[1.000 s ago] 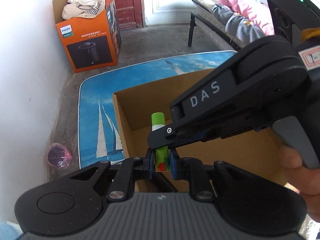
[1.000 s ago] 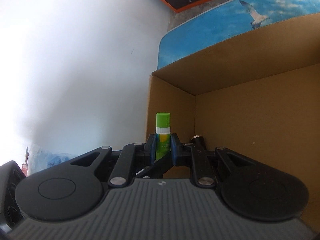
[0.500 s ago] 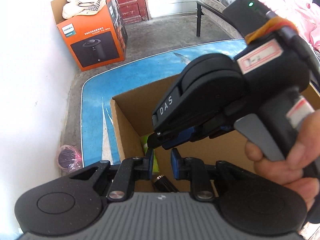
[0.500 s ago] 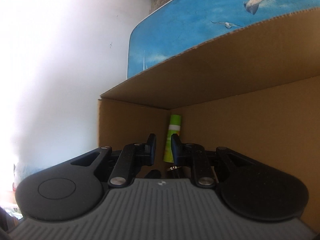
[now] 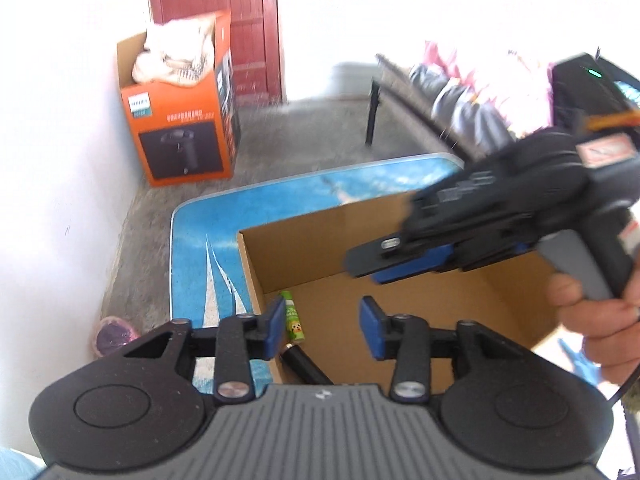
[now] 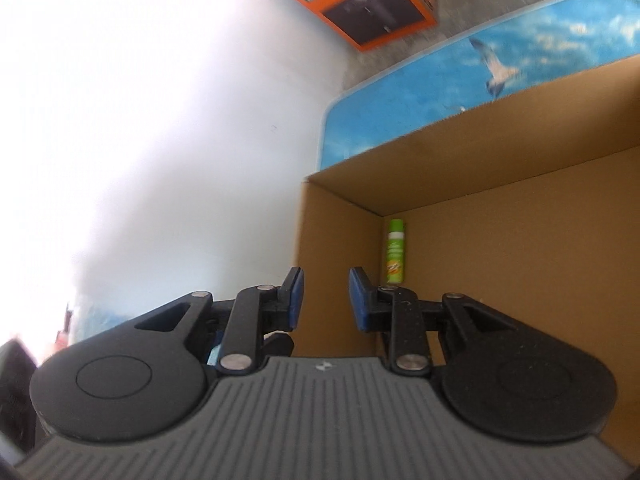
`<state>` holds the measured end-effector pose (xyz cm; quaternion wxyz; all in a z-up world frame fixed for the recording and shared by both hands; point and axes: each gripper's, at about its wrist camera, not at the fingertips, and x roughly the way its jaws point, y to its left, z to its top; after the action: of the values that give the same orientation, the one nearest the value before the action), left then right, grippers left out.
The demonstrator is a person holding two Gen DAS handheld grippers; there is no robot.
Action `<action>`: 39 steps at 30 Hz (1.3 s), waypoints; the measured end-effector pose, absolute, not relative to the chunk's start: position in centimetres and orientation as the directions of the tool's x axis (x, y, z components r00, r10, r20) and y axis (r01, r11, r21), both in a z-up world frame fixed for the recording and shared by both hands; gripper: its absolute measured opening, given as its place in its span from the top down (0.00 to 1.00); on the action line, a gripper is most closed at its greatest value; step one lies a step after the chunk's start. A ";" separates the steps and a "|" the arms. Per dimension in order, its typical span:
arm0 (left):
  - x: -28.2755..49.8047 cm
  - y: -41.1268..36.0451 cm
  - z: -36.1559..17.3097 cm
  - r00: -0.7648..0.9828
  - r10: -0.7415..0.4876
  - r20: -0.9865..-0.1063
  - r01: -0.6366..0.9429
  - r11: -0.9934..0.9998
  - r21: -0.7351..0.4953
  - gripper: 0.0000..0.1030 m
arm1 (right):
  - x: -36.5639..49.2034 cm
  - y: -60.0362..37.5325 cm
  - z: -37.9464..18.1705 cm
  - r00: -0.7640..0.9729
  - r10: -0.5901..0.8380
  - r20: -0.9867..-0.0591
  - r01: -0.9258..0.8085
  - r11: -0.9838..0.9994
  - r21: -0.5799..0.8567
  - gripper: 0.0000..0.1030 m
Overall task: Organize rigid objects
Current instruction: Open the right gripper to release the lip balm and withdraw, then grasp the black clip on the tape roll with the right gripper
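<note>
A green glue stick [image 5: 293,317] lies on the floor of the open cardboard box [image 5: 460,312], against its left wall; it also shows in the right wrist view [image 6: 395,251] in the box's far corner. A black cylinder [image 5: 304,366] lies just behind it, near my left gripper. My left gripper [image 5: 323,330] is open and empty above the box's near left corner. My right gripper [image 6: 325,298] is open and empty over the box's left wall; in the left wrist view it [image 5: 384,266] hovers above the box, held by a hand.
The box stands on a blue table with a sailboat and seagull print [image 5: 208,248]. An orange Philips carton [image 5: 180,120] stands on the floor by the white wall. A bench with clothes [image 5: 460,96] is at the back right. A pink bag [image 5: 114,332] lies on the floor at left.
Both grippers let go of the glue stick, which now lies in the box. Both have opened and risen; the right gripper has drawn back to the right.
</note>
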<state>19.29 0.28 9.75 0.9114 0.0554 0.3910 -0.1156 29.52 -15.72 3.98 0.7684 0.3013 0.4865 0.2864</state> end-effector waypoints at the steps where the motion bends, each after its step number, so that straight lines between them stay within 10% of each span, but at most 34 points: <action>1: 17.9 0.5 10.2 0.677 -0.180 -0.713 0.259 0.966 0.001 0.55 | 27.9 -16.5 4.8 0.385 0.737 -0.556 -0.174 0.650 0.740 0.74; 18: 3.2 -3.2 3.8 0.599 -0.338 -0.726 0.423 0.903 -0.072 0.47 | 4.5 -25.3 -1.3 0.625 0.557 -0.547 -0.067 0.737 0.673 0.70; 34: 4.4 -12.7 -4.8 0.530 -0.269 -0.805 0.572 0.813 0.105 0.58 | 6.0 -25.9 -10.4 0.561 0.564 -0.606 0.118 0.670 0.733 0.59; 39: 4.5 -12.4 -4.8 0.528 -0.285 -0.800 0.580 0.809 0.094 0.59 | 6.1 -25.7 -10.5 0.556 0.600 -0.575 0.099 0.639 0.763 0.80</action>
<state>4.46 -12.45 -4.77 0.8557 0.1778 0.4151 -0.2528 6.11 -25.72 -10.50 0.7891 0.3939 0.4438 0.1589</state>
